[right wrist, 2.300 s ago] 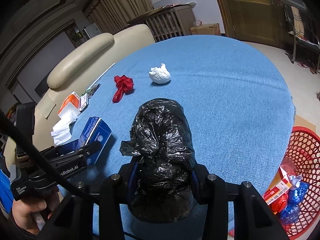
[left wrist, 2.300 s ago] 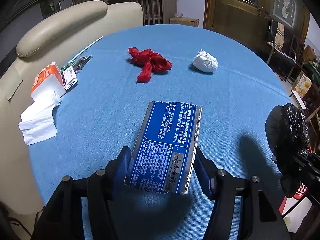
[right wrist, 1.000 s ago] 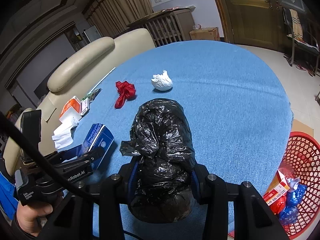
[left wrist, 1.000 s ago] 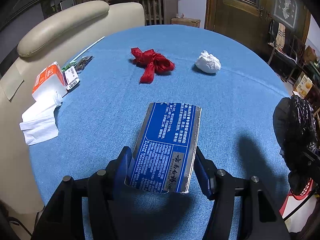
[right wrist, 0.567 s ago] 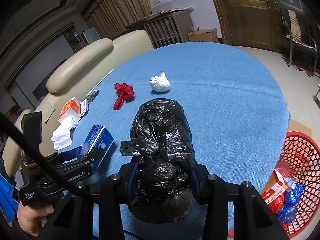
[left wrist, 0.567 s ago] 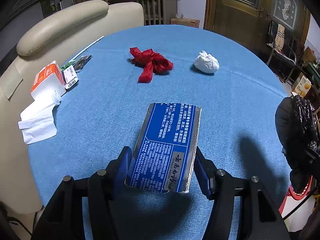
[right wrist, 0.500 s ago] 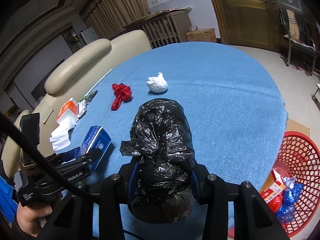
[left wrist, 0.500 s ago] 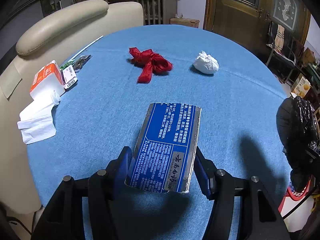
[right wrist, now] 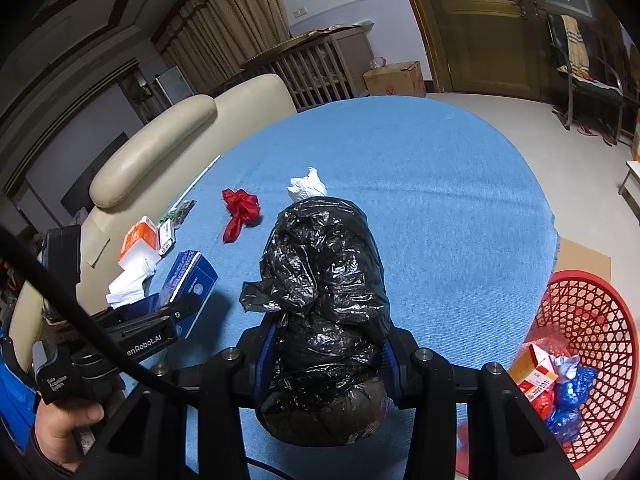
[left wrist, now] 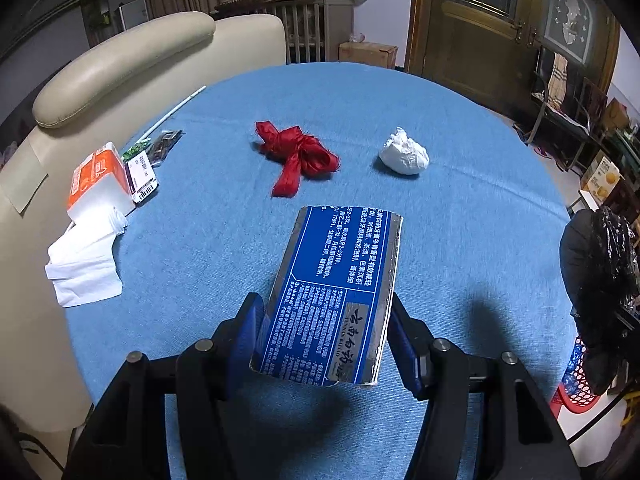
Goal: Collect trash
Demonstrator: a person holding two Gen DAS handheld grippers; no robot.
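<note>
While both grippers carry a load, we hold two pieces of trash above the blue desk [left wrist: 460,92]. Our left gripper [left wrist: 326,332] has its fingers closed on the blue carton [left wrist: 340,292], which juts forward above the near edge. Our right gripper [right wrist: 328,354] has its fingers clamped on the crumpled black plastic bag [right wrist: 324,280].

Compared with the views a second or two ago, neither grasp has altered. What has changed is the right wrist view: the red basket [right wrist: 592,304], on the floor off the desk's right edge, now sits larger and more central in frame, with discarded packets already inside. We judge that the right load is travelling toward the basket and that release comes next, with the carton to follow.

Remaining on the desk: the red ribbon [left wrist: 298,154] and white paper wad [left wrist: 404,154] toward the far middle, and the orange tissue pack [left wrist: 96,178] with loose tissue [left wrist: 86,264] at the left edge.
</note>
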